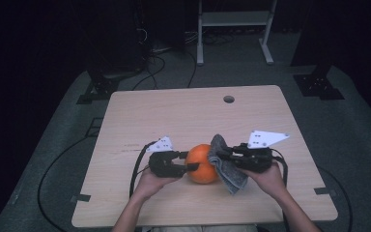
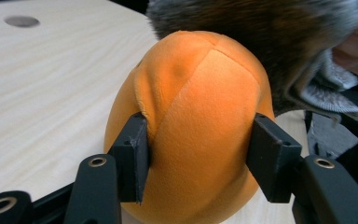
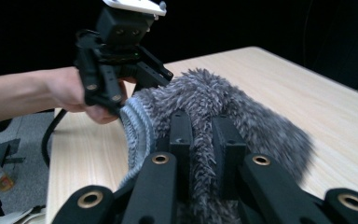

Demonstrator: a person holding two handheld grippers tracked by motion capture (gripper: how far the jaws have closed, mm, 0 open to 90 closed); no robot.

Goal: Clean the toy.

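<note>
An orange plush ball (image 1: 202, 163) rests on the wooden table (image 1: 174, 111) near its front edge. My left gripper (image 1: 192, 166) comes at it from the left and is shut on it. In the left gripper view the two black pads press into the sides of the ball (image 2: 200, 126). A grey furry cloth (image 1: 229, 176) drapes against the ball's right side and top, and my right gripper (image 1: 221, 155) is shut on it. The right gripper view has the cloth (image 3: 242, 112) pinched between the right gripper's (image 3: 201, 135) narrow jaws, with the ball hidden behind the fur.
A round hole (image 1: 229, 99) sits in the table near its far edge. Cables trail from both grippers off the front of the table. Beyond the table stand a white frame (image 1: 234, 29) and black stand bases (image 1: 319, 84) on grey floor.
</note>
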